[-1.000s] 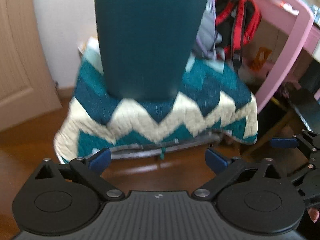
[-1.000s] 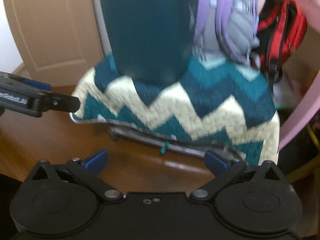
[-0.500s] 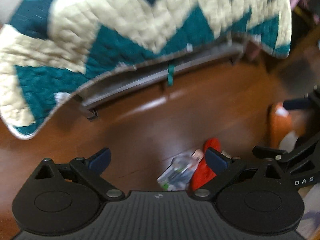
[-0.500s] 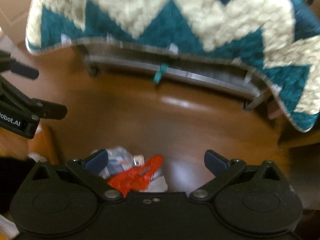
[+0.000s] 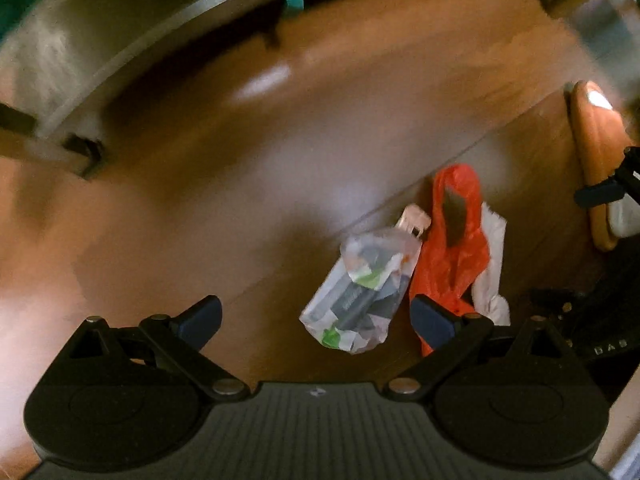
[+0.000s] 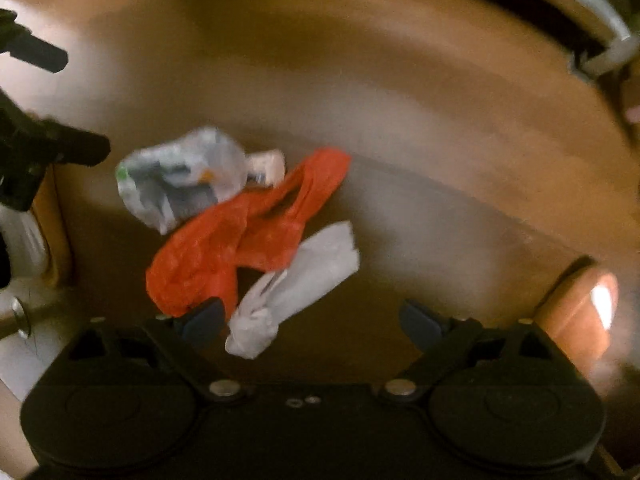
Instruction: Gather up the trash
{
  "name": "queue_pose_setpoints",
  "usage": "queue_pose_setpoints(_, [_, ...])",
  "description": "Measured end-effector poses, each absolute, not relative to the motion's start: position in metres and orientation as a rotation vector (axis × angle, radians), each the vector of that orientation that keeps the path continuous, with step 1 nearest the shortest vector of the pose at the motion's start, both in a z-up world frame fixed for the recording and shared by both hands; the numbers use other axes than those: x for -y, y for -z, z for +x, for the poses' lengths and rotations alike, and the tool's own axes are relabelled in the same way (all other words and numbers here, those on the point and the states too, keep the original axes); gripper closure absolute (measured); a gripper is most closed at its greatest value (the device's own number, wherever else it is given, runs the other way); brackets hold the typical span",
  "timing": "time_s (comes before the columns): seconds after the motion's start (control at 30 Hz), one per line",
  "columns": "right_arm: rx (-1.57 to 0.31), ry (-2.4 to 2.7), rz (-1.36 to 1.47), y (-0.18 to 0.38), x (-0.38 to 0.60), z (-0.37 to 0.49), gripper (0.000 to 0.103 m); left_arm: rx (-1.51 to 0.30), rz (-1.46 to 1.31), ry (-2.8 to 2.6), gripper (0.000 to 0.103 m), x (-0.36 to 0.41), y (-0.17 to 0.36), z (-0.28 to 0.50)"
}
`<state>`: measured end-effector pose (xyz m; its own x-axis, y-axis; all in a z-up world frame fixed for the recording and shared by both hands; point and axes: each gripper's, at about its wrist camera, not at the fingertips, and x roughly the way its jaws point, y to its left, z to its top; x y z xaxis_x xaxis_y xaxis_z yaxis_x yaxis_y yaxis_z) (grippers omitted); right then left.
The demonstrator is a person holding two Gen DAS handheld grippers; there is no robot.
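Both tongs (image 5: 316, 316) (image 6: 312, 320) released, motion-blurred trash (image 6: 244, 236) partly behind their tips.

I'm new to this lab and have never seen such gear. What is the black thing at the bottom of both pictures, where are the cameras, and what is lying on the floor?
The black thing is a hand-held gripper: a person carries one in each hand, and a wide-angle camera on each looks forward along its two blue-tipped fingers. One picture comes from the left gripper, the other from the right gripper. Both point down at a wooden floor. On it lies a small pile of trash: a clear plastic bag with packaging inside, an orange-red plastic bag touching it, and a white crumpled wrapper. Both grippers are open and hold nothing; the right one's jaws have just been closing slightly.
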<state>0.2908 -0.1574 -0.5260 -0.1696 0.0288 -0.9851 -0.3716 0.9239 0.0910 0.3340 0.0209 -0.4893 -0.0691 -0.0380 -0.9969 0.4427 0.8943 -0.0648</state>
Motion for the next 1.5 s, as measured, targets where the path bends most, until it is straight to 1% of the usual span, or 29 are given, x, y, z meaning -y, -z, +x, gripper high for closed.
queue_pose_setpoints(0.27, [-1.832,-0.405,-0.245,0.579,0.152,0.278,0.018,-1.687,0.298,0.457,0.002,-0.019,0.551,0.326])
queue_pose_setpoints(0.33, [-1.861,-0.411,-0.240,0.590,0.151,0.273,0.018,-1.702,0.307,0.482,0.003,-0.017,0.565,0.324])
queue_pose_setpoints(0.4, [-1.879,-0.408,-0.216,0.597,0.152,0.271,0.021,-1.710,0.303,0.495,0.003,-0.016,0.574,0.322])
queue_pose_setpoints(0.53, [-1.904,-0.397,-0.159,0.607,0.153,0.272,0.024,-1.699,0.267,0.512,0.005,-0.018,0.584,0.324])
queue_pose_setpoints(0.63, [-1.912,-0.391,-0.127,0.613,0.155,0.273,0.030,-1.705,0.251,0.503,0.015,-0.021,0.591,0.327])
queue_pose_setpoints(0.7, [-1.916,-0.384,-0.112,0.616,0.155,0.274,0.033,-1.711,0.231,0.500,0.032,-0.023,0.593,0.328])
queue_pose_setpoints(0.73, [-1.918,-0.385,-0.107,0.616,0.155,0.276,0.035,-1.715,0.224,0.498,0.035,-0.024,0.595,0.328])
queue_pose_setpoints(0.77, [-1.922,-0.385,-0.101,0.617,0.155,0.276,0.038,-1.718,0.218,0.495,0.041,-0.026,0.596,0.327])
queue_pose_setpoints(0.8, [-1.925,-0.383,-0.100,0.617,0.155,0.277,0.044,-1.722,0.209,0.493,0.045,-0.026,0.598,0.327])
queue_pose_setpoints(0.83, [-1.930,-0.383,-0.093,0.618,0.155,0.277,0.048,-1.723,0.199,0.489,0.047,-0.028,0.599,0.327])
queue_pose_setpoints(0.9, [-1.933,-0.386,-0.076,0.617,0.155,0.279,0.061,-1.723,0.179,0.485,0.059,-0.031,0.598,0.327])
queue_pose_setpoints(0.93, [-1.935,-0.389,-0.066,0.616,0.155,0.279,0.066,-1.724,0.167,0.483,0.061,-0.032,0.599,0.327])
queue_pose_setpoints(0.97, [-1.938,-0.390,-0.059,0.616,0.155,0.279,0.074,-1.725,0.159,0.481,0.064,-0.033,0.599,0.327])
queue_pose_setpoints(1.0, [-1.940,-0.392,-0.063,0.615,0.154,0.280,0.079,-1.721,0.156,0.482,0.068,-0.033,0.598,0.327])
queue_pose_setpoints(1.03, [-1.939,-0.395,-0.074,0.614,0.153,0.280,0.081,-1.716,0.156,0.485,0.070,-0.032,0.597,0.327])
queue_pose_setpoints(1.07, [-1.936,-0.398,-0.088,0.612,0.152,0.281,0.085,-1.716,0.154,0.489,0.075,-0.031,0.596,0.326])
queue_pose_setpoints(1.1, [-1.935,-0.396,-0.096,0.611,0.148,0.281,0.087,-1.716,0.155,0.492,0.079,-0.030,0.595,0.327])
queue_pose_setpoints(1.13, [-1.936,-0.391,-0.103,0.608,0.148,0.282,0.088,-1.715,0.160,0.492,0.081,-0.032,0.595,0.322])
queue_pose_setpoints(1.2, [-1.935,-0.376,-0.109,0.601,0.147,0.284,0.090,-1.718,0.172,0.493,0.088,-0.031,0.591,0.323])
queue_pose_setpoints(1.23, [-1.930,-0.365,-0.112,0.597,0.147,0.285,0.090,-1.717,0.182,0.493,0.089,-0.032,0.587,0.324])
queue_pose_setpoints(1.27, [-1.920,-0.348,-0.114,0.592,0.147,0.287,0.091,-1.712,0.190,0.488,0.092,-0.032,0.583,0.325])
queue_pose_setpoints(1.5, [-1.808,-0.271,-0.070,0.523,0.158,0.303,0.092,-1.665,0.199,0.470,0.094,-0.042,0.527,0.335])
